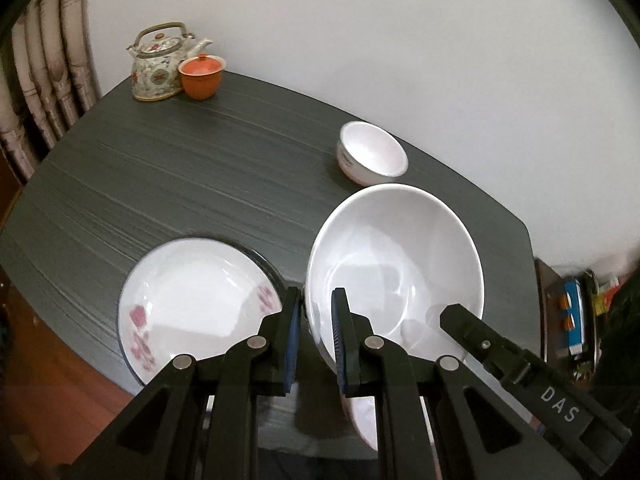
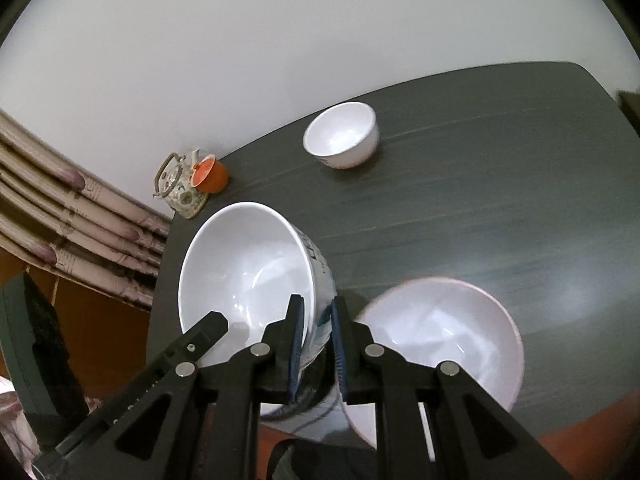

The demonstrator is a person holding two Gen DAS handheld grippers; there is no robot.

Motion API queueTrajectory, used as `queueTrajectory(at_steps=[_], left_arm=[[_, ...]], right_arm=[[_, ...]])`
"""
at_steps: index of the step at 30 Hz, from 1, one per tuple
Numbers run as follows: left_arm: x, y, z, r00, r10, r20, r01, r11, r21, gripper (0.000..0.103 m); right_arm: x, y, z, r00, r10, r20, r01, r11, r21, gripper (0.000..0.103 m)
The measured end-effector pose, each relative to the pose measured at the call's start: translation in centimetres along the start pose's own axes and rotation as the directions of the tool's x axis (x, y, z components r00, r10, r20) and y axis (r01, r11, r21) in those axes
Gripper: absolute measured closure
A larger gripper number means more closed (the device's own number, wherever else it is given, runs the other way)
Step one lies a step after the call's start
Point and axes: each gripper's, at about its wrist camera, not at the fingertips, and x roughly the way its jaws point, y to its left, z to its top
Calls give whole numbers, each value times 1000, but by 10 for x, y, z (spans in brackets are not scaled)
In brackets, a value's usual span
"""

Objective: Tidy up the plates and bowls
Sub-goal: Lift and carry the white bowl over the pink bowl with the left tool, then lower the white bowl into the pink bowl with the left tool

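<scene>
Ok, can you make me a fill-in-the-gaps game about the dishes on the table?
1. The cup next to the teapot is coloured ___.
2. The flowers on the plate are ___.
3. The left gripper and right gripper both pinch the big bowl by its ___.

Missing words: orange; pink; rim.

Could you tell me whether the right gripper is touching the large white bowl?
Touching. The right wrist view shows the right gripper clamping the rim of the large white bowl between its fingers.
</scene>
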Motion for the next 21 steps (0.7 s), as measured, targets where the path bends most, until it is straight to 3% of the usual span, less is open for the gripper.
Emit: queueTrajectory(at_steps=[9, 21], left_arm=[[1, -34, -43, 999, -24, -24, 26, 997, 67, 91], [20, -49, -77, 997, -14, -73, 23, 993, 118, 91]], right_arm=[[-27, -37, -24, 998, -31, 53, 29, 999, 42, 88], [-26, -73, -55, 998, -48, 36, 44, 993, 112, 88]])
